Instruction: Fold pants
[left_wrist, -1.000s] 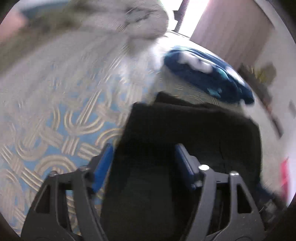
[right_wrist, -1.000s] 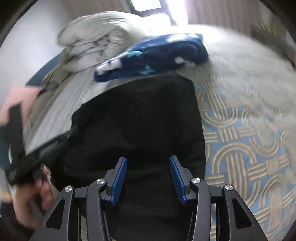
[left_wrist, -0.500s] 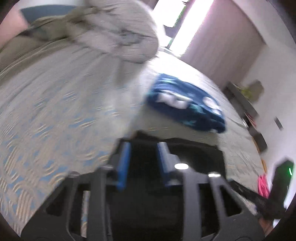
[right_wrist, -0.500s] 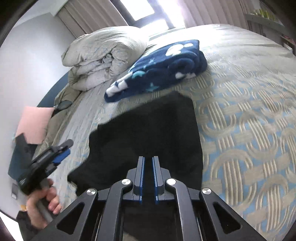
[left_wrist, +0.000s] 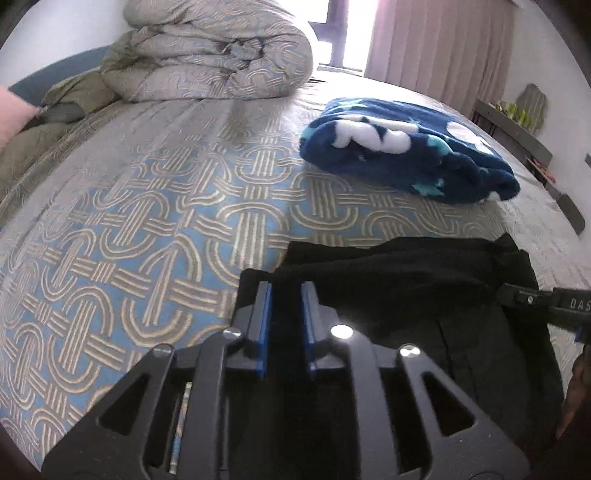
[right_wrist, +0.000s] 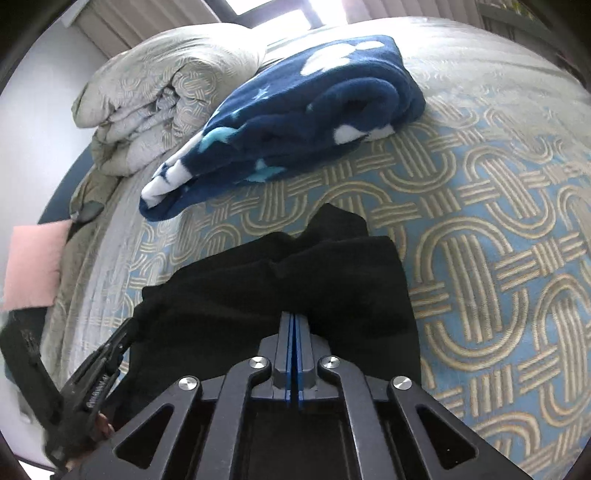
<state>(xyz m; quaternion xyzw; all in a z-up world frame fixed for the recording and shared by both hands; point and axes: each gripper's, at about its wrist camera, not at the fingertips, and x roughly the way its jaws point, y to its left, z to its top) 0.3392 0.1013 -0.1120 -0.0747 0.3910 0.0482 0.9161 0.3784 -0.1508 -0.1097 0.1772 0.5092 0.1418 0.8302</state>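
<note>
I'm over the patterned bedspread (left_wrist: 155, 221), rolled duvet (left_wrist: 218, 51) and blue fleece blanket (right_wrist: 295, 110) up ahead. The black pants (right_wrist: 288, 288) lie bunched on the bed right under me. My left gripper (left_wrist: 286, 295) has just been closing and pinches their near edge; my right gripper (right_wrist: 292, 321) is pressed together on the fabric.

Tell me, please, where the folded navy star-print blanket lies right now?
In both wrist views the navy blanket lies on the patterned bedspread, just beyond the black pants and in front of the rolled grey duvet.
</note>
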